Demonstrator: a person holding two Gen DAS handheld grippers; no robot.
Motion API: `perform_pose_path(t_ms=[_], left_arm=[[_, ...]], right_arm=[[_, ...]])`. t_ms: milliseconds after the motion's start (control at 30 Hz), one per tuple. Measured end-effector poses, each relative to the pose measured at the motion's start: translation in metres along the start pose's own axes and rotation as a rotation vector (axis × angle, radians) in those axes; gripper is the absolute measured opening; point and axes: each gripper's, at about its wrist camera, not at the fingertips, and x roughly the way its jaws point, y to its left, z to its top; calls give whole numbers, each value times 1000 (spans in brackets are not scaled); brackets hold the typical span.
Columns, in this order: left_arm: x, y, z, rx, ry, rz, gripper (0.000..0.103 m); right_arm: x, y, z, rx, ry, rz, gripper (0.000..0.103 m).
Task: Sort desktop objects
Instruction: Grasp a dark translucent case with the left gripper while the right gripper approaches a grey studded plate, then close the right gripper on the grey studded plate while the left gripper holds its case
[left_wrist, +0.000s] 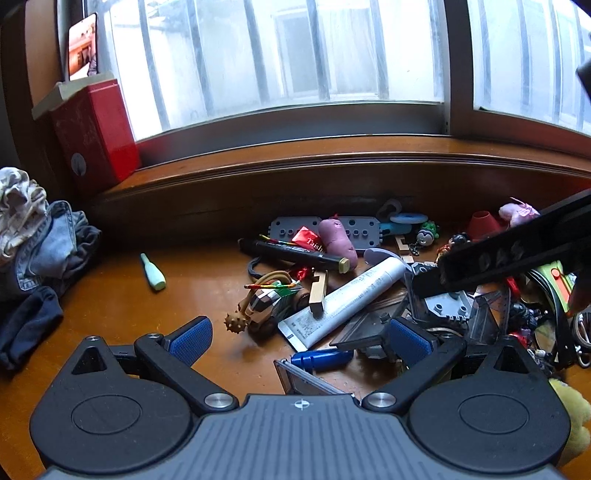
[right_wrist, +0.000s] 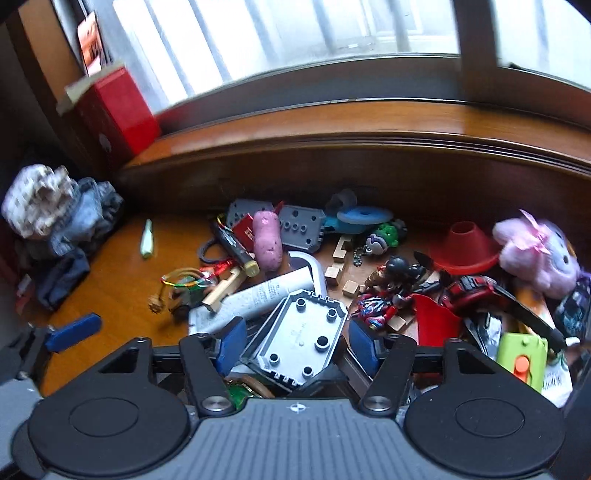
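Note:
A heap of small objects covers the wooden desk (left_wrist: 207, 288) below the window. My left gripper (left_wrist: 301, 338) is open and empty, low over the heap's near edge, with a blue pen (left_wrist: 319, 360) and a white tube (left_wrist: 347, 302) between its pads. My right gripper (right_wrist: 295, 341) is open around a grey studded toy plate (right_wrist: 297, 343); its blue pads stand at both sides of the plate, and whether they touch it I cannot tell. A purple potato toy (right_wrist: 266, 240), a black marker (left_wrist: 295, 254) and a small toy car (left_wrist: 269, 306) lie further back.
A pile of clothes (left_wrist: 33, 236) lies at the left. A red box (left_wrist: 94, 131) stands on the window sill. A mint green cap (left_wrist: 153, 272) lies alone on the desk. A pink plush (right_wrist: 535, 254), a red cone (right_wrist: 465, 243) and a green case (right_wrist: 521, 356) crowd the right.

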Motion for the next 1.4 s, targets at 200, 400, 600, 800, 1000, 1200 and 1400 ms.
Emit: perform_pose_path(t_ms=[200, 400, 600, 800, 1000, 1200, 1400], left_arm=[[10, 0, 2, -7, 15, -17, 103], [11, -5, 4, 13, 15, -29, 103], [14, -13, 7, 42, 13, -54, 103], [22, -31, 13, 118, -12, -87, 103], [37, -50, 27, 108, 31, -184, 102], [65, -71, 41, 65, 138, -257, 78], [89, -70, 38, -5, 235, -289, 60]], right_arm=[[16, -2, -2, -17, 46, -7, 60], [7, -14, -3, 16, 17, 23, 46], [-20, -25, -6, 30, -74, 26, 46], [-49, -47, -24, 47, -104, -24, 46], [-58, -64, -55, 29, -57, -79, 46], [-62, -61, -62, 7, -81, -102, 47], [-64, -63, -66, 22, -97, -107, 47]])
